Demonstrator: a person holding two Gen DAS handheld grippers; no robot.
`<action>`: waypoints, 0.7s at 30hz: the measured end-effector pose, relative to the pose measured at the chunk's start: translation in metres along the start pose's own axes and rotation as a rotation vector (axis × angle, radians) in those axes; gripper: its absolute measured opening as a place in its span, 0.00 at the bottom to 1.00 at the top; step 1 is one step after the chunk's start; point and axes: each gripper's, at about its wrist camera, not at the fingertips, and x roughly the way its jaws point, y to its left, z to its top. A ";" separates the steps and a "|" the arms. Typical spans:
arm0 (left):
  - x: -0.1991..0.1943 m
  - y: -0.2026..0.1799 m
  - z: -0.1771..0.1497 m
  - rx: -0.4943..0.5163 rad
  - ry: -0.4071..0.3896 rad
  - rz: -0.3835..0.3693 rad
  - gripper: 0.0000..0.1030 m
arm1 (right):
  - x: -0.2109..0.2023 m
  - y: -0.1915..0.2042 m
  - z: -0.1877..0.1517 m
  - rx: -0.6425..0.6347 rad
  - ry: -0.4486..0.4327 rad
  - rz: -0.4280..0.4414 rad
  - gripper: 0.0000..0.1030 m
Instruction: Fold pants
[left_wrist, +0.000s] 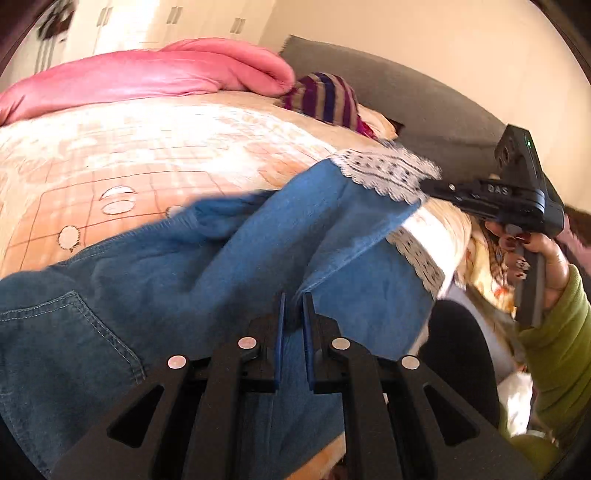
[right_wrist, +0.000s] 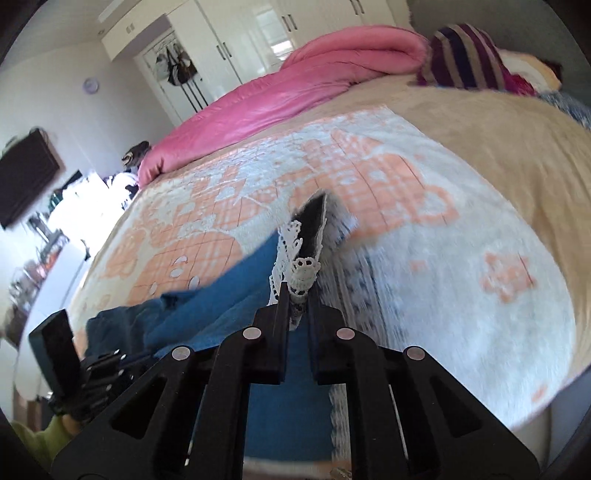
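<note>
Blue denim pants (left_wrist: 207, 266) with white lace hems (left_wrist: 384, 171) lie across the bed. In the left wrist view my left gripper (left_wrist: 294, 301) is shut, pinching denim near a leg fold, with a back pocket to its left. My right gripper (left_wrist: 430, 186), held by a hand in a green sleeve, reaches the lace hem at the far right. In the right wrist view the right gripper (right_wrist: 298, 295) is shut on the lace hem (right_wrist: 301, 273), which is lifted above the blanket and blurred. The pants (right_wrist: 207, 306) trail off to the left, towards the left gripper (right_wrist: 92, 373).
The bed carries a cream and orange patterned blanket (right_wrist: 369, 192). A pink quilt (left_wrist: 147, 74) and a striped purple cushion (left_wrist: 325, 96) lie at its far side. A grey headboard (left_wrist: 406, 88) stands behind, and white wardrobes (right_wrist: 229, 37) line the wall.
</note>
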 end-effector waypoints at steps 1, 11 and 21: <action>0.001 -0.001 -0.001 0.016 0.005 0.004 0.08 | -0.003 -0.005 -0.007 0.018 0.008 -0.001 0.04; 0.017 -0.019 -0.016 0.111 0.051 0.035 0.09 | -0.006 -0.036 -0.060 0.127 0.069 0.024 0.10; 0.009 -0.028 -0.018 0.157 0.044 0.061 0.02 | -0.007 -0.051 -0.063 0.177 0.057 0.022 0.06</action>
